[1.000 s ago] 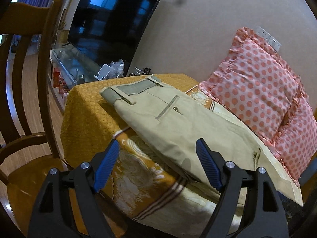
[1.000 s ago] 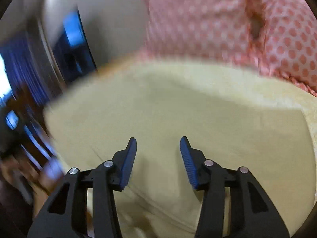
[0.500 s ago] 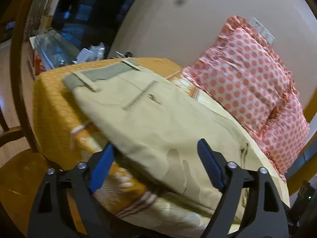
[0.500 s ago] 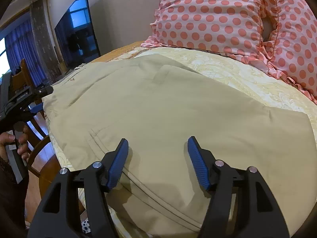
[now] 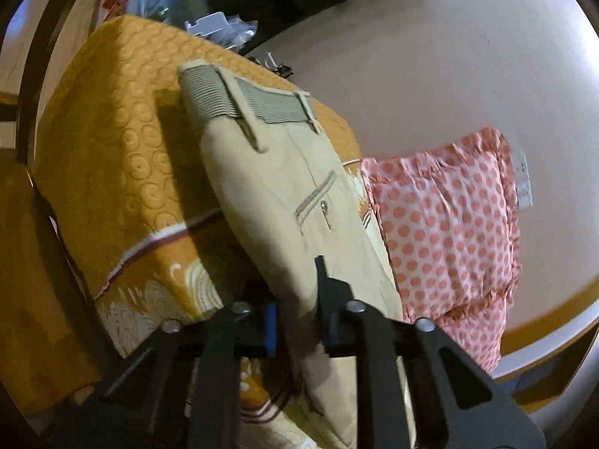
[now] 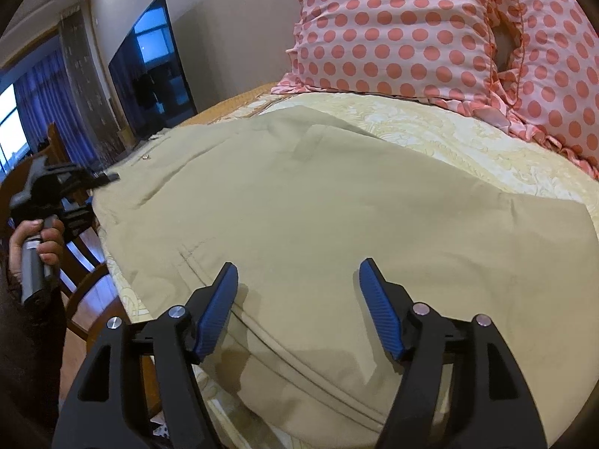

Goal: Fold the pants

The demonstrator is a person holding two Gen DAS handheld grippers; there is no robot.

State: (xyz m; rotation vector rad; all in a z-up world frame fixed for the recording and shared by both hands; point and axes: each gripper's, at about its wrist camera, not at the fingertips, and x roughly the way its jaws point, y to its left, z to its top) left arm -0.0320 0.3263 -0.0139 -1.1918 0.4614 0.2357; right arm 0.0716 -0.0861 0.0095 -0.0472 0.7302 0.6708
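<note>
The khaki pants (image 5: 284,202) lie flat along the near side of the bed (image 5: 123,172), waistband toward the orange end of the bedspread and legs running toward the two polka-dot pillows (image 6: 393,30) against the wall. The left gripper (image 5: 295,318) has closed on the near edge of the pants at about mid-length; half a second ago its fingers stood wide apart above the cloth, and now they pinch a fold of fabric between them, with the camera tilted so the bed leans across the view. The right gripper (image 6: 297,299) hovers over the leg end with its blue fingers (image 6: 221,310) spread wide, much as it did before, holding nothing. From the right wrist view the left gripper (image 6: 108,177) shows at the far edge of the pants, the person's hand (image 6: 41,235) around its handle. A dark television (image 6: 149,75) stands beyond the bed.
</note>
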